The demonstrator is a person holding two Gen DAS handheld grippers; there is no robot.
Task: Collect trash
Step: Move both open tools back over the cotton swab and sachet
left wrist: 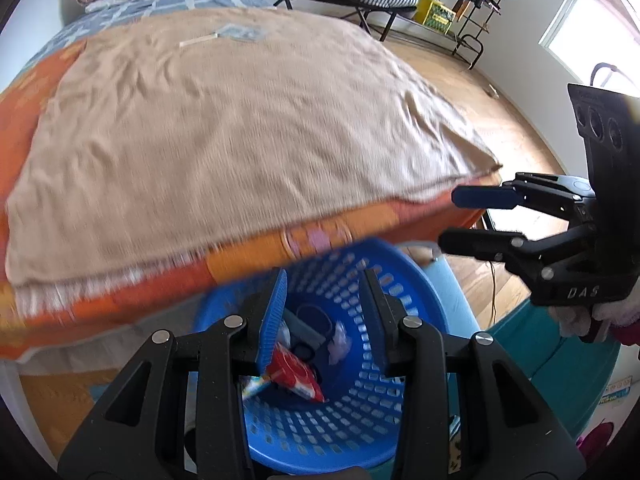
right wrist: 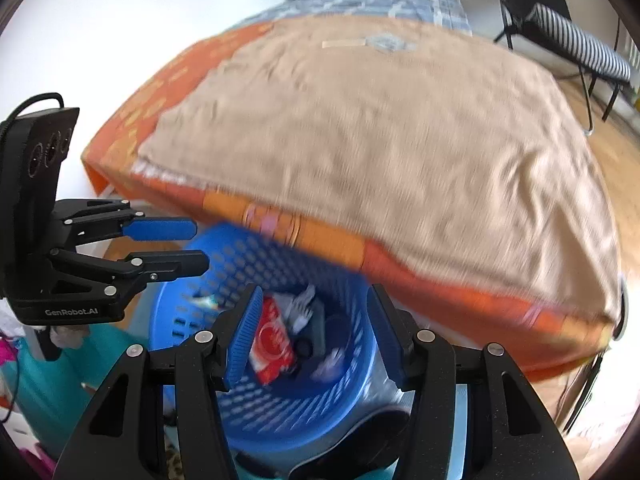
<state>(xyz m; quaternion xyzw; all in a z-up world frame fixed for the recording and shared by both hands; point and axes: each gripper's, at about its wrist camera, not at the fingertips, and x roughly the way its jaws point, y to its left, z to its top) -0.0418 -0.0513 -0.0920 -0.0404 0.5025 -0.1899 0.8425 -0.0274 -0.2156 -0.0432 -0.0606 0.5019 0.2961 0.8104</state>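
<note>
Trash is sitting in the round blue perforated plastic basket [left wrist: 360, 392] on the floor at the foot of the bed: a red and white snack wrapper [left wrist: 294, 376], a crumpled white scrap [left wrist: 340, 344] and some dark pieces I cannot identify. Both grippers are hovering over the basket with jaws spread apart and holding nothing; the left gripper [left wrist: 324, 320] is looking straight down into it, and the right gripper [right wrist: 312, 336] is doing the same from the other side.

Two more bits seem to be lying far up the tan blanket [left wrist: 240, 128]: a pale flat strip [left wrist: 198, 41] and a grey-white piece [left wrist: 244, 32] next to it. Both views are blurring, so the grippers are probably moving. Reaching that far, a gripper could be dragging the loose blanket and flicking the thin strip away, or pinching cloth along with it. The light basket is also standing close under the bed edge, and a careless swing could be tipping it and spilling what is inside.
</note>
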